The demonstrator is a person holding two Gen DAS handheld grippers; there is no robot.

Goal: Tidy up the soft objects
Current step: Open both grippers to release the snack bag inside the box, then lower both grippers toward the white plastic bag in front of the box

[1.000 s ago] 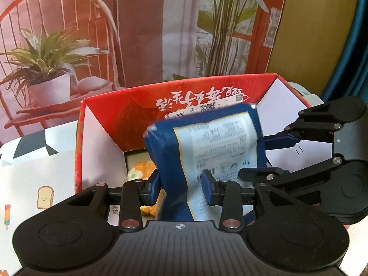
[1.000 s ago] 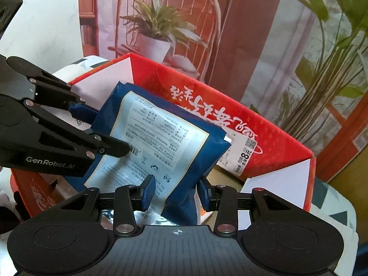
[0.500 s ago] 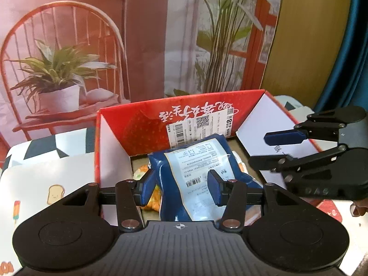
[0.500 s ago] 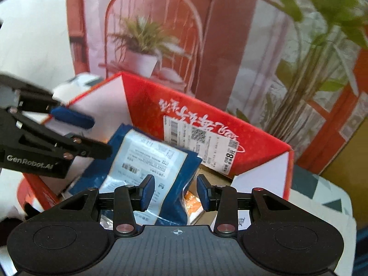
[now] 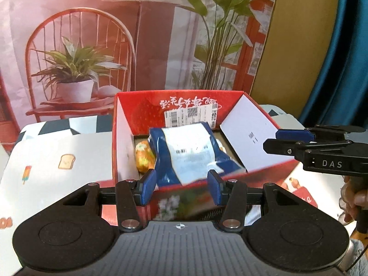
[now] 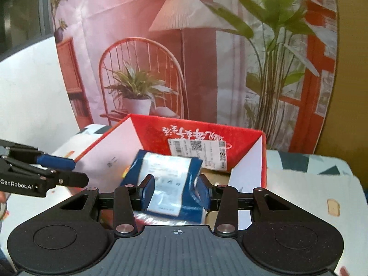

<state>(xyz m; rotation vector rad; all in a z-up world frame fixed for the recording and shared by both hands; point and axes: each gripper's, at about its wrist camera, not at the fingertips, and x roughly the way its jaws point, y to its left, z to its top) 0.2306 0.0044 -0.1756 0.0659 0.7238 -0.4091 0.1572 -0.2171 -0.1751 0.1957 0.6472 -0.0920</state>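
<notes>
A blue snack bag [image 5: 188,151] with a white printed label lies inside the red cardboard box [image 5: 142,112], leaning on an orange and green soft item [image 5: 143,156]. My left gripper [image 5: 181,187] hovers in front of the box's near wall, open, with nothing between its blue pads. At the right of this view, my right gripper [image 5: 271,140] is seen side-on beside the box. In the right wrist view the bag [image 6: 165,174] rests in the box [image 6: 241,138] beyond my open right gripper [image 6: 176,189], untouched. My left gripper [image 6: 80,172] shows at the left.
The box stands on a table cover [image 5: 66,161] printed with toast and ice lollies. A backdrop [image 5: 80,46] picturing a chair, a potted plant and a lamp hangs right behind it. A blue curtain [image 5: 345,69] is at the far right. A hand [image 5: 354,197] holds the right gripper.
Both grippers let go of the blue bag, which dropped into the box. Both then drew back and upward, so the box now looks smaller and farther off.
</notes>
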